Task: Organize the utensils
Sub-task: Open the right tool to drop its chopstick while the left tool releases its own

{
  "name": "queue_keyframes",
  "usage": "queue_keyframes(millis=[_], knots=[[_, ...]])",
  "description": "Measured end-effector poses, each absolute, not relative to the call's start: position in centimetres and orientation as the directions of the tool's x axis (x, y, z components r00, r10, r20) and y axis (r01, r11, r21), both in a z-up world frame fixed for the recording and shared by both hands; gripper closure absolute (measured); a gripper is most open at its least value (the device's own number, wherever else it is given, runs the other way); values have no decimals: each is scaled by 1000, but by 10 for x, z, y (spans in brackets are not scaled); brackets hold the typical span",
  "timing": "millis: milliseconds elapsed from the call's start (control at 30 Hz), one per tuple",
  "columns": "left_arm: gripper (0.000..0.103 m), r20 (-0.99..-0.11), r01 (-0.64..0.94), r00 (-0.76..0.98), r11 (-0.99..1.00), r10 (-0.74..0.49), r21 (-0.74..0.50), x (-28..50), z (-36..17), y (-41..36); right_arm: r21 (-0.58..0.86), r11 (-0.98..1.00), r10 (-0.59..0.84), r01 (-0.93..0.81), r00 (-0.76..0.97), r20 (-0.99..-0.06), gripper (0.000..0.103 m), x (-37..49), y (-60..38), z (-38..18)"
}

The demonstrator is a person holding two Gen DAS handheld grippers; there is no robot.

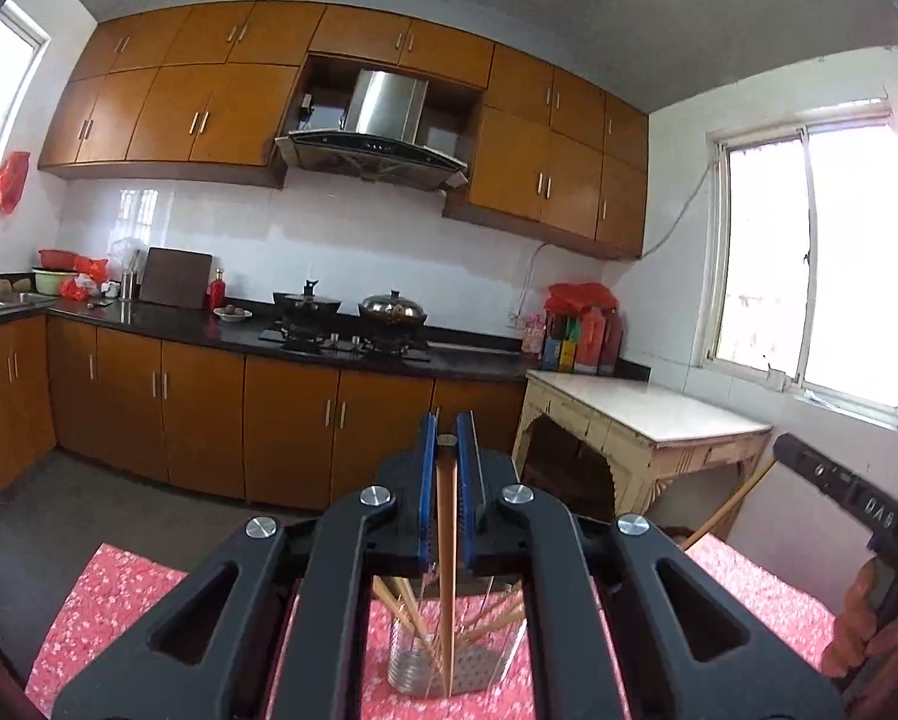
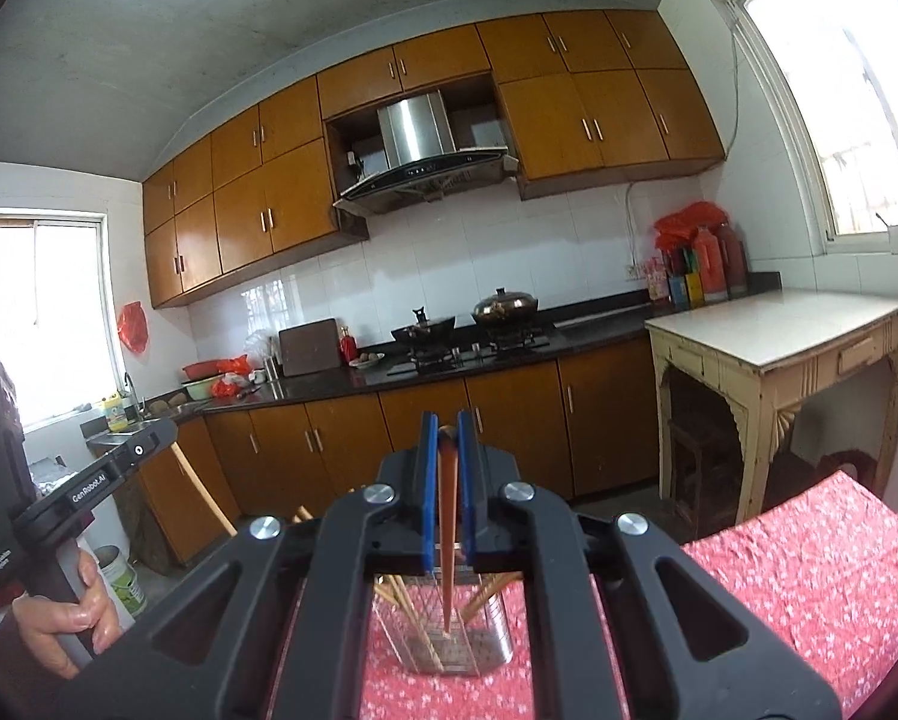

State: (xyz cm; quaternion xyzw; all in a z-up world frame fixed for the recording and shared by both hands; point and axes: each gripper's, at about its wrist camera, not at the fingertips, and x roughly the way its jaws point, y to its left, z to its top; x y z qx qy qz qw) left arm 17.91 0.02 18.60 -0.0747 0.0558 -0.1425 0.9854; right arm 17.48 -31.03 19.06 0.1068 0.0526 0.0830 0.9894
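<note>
My left gripper (image 1: 447, 438) is shut on a pale wooden chopstick (image 1: 447, 540) that hangs straight down. Its lower end reaches into a metal perforated holder (image 1: 478, 669) beside a clear glass (image 1: 407, 663); several more chopsticks (image 1: 398, 597) lean there. My right gripper (image 2: 447, 429) is shut on a darker reddish-brown chopstick (image 2: 447, 546) hanging over the metal holder (image 2: 484, 648), which holds several chopsticks (image 2: 398, 597). Each gripper's black body shows at the edge of the other's view, with a hand (image 2: 71, 618) on the handle.
The holder stands on a table with a red floral cloth (image 2: 808, 588). Beyond are a cream side table (image 2: 772, 336), a dark counter with a stove and two pots (image 1: 353, 312), brown cabinets and a window (image 1: 808, 264). A bucket (image 2: 122, 579) stands on the floor at left.
</note>
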Motion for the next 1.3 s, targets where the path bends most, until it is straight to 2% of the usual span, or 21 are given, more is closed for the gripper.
queue_keyframes(millis=[233, 367, 733, 1000, 1067, 1100, 1133, 1167, 1300], knots=[[96, -19, 194, 980, 967, -199, -166, 209, 202, -14, 211, 968, 159, -136, 983, -94, 95, 226, -297, 201], [96, -15, 158, 987, 973, -163, -165, 229, 197, -24, 175, 978, 139, -115, 982, -129, 96, 257, -284, 190], [96, -99, 128, 984, 973, -149, -190, 279, 153, -39, 218, 968, 178, -125, 954, -240, 95, 311, -285, 148], [96, -150, 119, 978, 979, -144, -163, 289, 141, -44, 237, 964, 191, -120, 933, -305, 95, 330, -284, 128], [90, -166, 125, 975, 980, -151, -156, 288, 140, -41, 216, 971, 170, -102, 932, -321, 94, 333, -281, 125], [73, -168, 118, 975, 981, -144, -152, 287, 142, -40, 209, 974, 159, -93, 933, -323, 93, 332, -281, 124], [53, -165, 107, 977, 983, -132, -152, 283, 143, -37, 209, 974, 153, -88, 935, -320, 86, 330, -282, 124], [48, -157, 97, 980, 983, -121, -154, 281, 144, -34, 216, 973, 146, -79, 939, -312, 78, 326, -284, 125], [46, -147, 86, 983, 984, -109, -153, 270, 151, -23, 224, 972, 133, -68, 947, -291, 72, 313, -290, 132]])
